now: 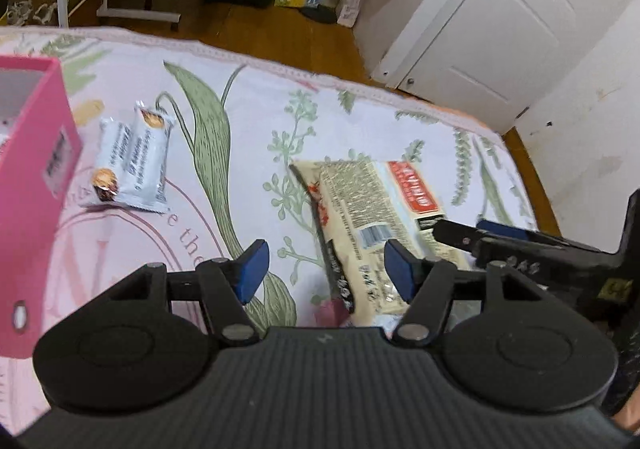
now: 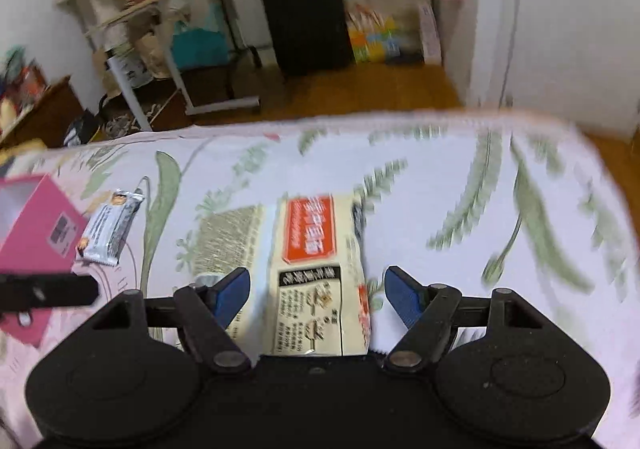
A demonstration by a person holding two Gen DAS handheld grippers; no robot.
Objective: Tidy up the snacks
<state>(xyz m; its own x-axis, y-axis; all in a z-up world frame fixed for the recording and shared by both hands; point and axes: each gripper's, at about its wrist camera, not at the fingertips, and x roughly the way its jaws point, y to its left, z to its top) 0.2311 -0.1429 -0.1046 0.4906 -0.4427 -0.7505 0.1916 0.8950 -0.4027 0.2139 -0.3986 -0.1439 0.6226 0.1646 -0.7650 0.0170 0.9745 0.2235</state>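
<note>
The large cream snack packet [image 2: 312,269] lies flat on the bed [image 2: 460,217], directly ahead of the right gripper [image 2: 318,295], its long axis running away along the fingers. The left gripper [image 1: 326,269] sits left of it, the packet crossing toward its right finger. Both stand released, grasping nothing. Two small white bars [image 1: 132,161] lie just beside the pink box [image 1: 36,185]. Packet print is blurred, unreadable; bedcover script reads "the".

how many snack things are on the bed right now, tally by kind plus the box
small silver-white snack bars: 2
large beige snack bag with red label: 1
pink box: 1
total: 4
</note>
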